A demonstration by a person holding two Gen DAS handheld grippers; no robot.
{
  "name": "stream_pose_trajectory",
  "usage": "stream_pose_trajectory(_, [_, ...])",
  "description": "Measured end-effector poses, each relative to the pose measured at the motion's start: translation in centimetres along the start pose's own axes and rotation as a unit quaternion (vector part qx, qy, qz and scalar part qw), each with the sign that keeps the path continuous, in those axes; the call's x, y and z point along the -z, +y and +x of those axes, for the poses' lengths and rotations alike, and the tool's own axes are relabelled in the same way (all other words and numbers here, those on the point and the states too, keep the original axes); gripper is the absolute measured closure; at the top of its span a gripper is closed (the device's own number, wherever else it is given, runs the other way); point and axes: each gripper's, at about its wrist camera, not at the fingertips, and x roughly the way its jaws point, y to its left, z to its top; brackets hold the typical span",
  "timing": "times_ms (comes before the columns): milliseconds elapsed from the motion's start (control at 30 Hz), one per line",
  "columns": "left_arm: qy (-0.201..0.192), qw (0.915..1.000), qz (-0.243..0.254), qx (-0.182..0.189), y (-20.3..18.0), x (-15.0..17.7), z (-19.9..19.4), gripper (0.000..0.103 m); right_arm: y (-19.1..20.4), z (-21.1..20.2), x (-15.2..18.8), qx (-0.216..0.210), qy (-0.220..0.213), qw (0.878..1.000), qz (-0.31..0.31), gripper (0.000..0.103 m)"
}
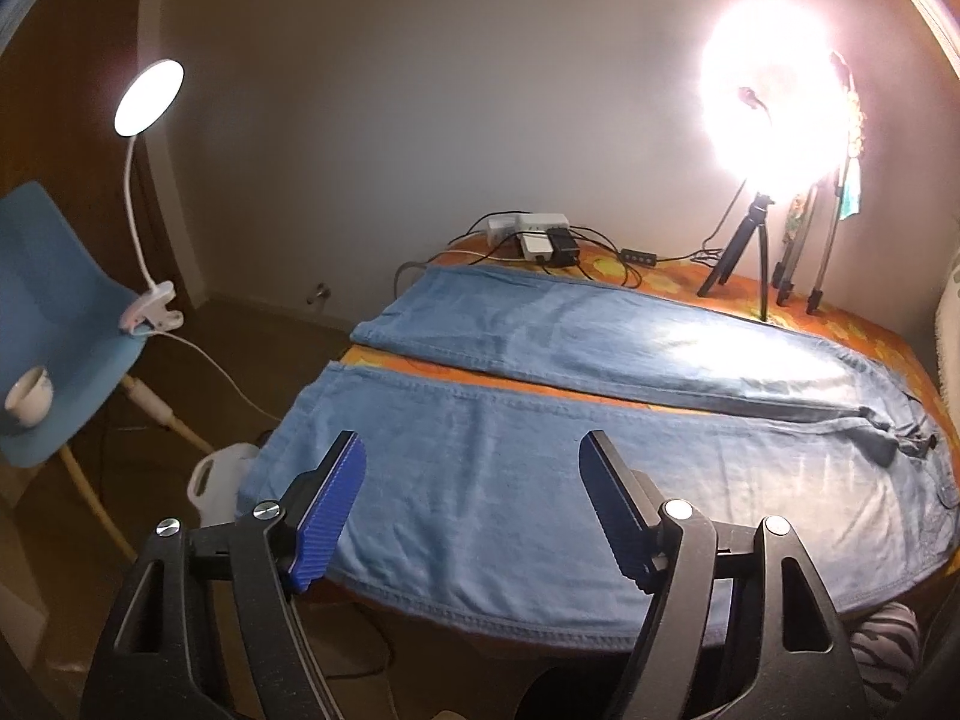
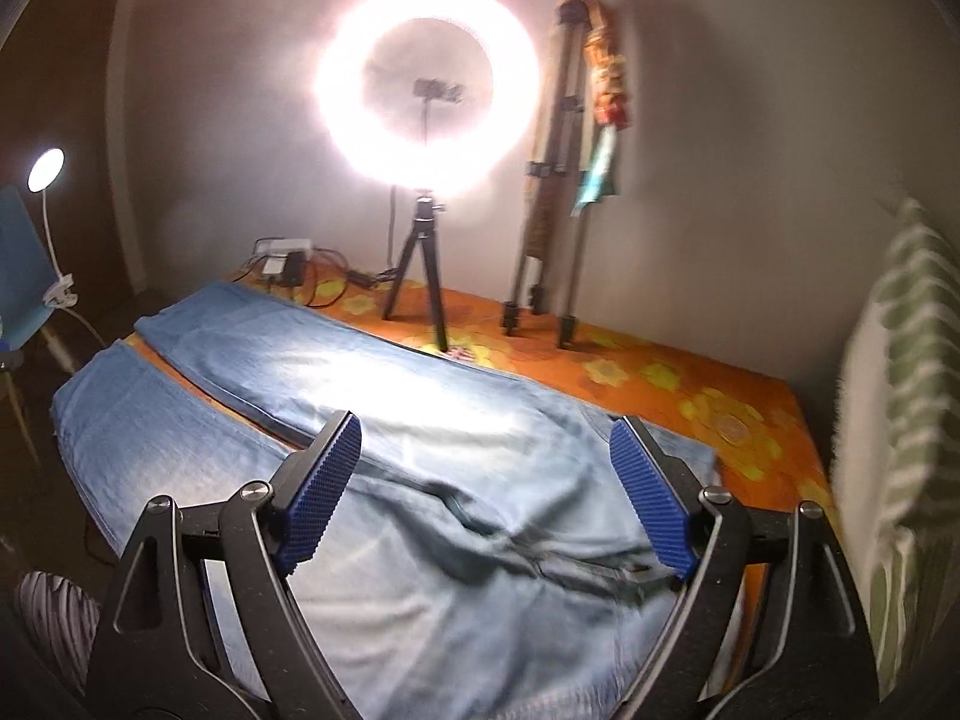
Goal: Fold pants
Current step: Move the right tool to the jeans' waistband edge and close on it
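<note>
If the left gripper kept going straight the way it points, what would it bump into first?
Most likely the light blue denim pants spread on the table: the open left gripper points down at the nearer leg, nothing between. Depth is hard to judge in this view.

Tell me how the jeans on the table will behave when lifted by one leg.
The jeans will probably sag rather than hold shape: the cloth already wrinkles near the crotch. They look fairly heavy, being thick seamed denim. The near leg's edge droops over the table edge, so it may slide off when tugged.
</note>
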Motion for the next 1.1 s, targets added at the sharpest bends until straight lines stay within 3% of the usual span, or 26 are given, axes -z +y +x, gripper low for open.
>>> stream_pose_trajectory(300, [0.024,0.9996,0.005,0.012,-0.1,-3.9,4.7,0.03,0.5,11.5,-4.4,-0.068,0.075,0.995,-0.027,0.024])
stream_pose_trajectory(500, [0.043,0.9983,0.034,0.02,-2.4,-6.3,8.3,0.03,-2.2,19.4,-4.9,-0.068,0.136,0.988,-0.011,0.032])
stream_pose_trajectory(833, [0.1,0.9891,0.079,0.074,-11.9,-8.4,17.7,0.03,-7.5,30.4,-2.5,-0.078,0.205,0.976,-0.012,0.032])
stream_pose_trajectory(1100, [0.162,0.9772,0.045,0.13,-18.1,-9.3,25.4,0.03,-7.6,35.3,-0.9,-0.118,0.226,0.966,-0.036,0.032])
